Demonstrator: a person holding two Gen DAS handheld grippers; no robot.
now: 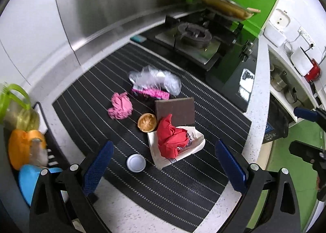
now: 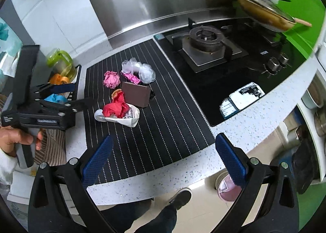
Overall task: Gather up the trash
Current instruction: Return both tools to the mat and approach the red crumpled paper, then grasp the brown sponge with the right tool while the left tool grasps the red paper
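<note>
Left wrist view alone shows a white lid (image 1: 136,163) beside the trash (image 1: 161,111) on the striped mat (image 1: 85,98); no writing is legible. Left gripper (image 1: 164,163) and right gripper (image 2: 163,158) both gape, empty.

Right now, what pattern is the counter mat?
Black mat with thin white dotted stripes; clearest in the right wrist view.

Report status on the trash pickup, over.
Left gripper open, empty, over the mat. Right gripper open, empty, back at the counter edge. Trash pile untouched: red paper, pink paper, brown card. Nothing blocking.
</note>
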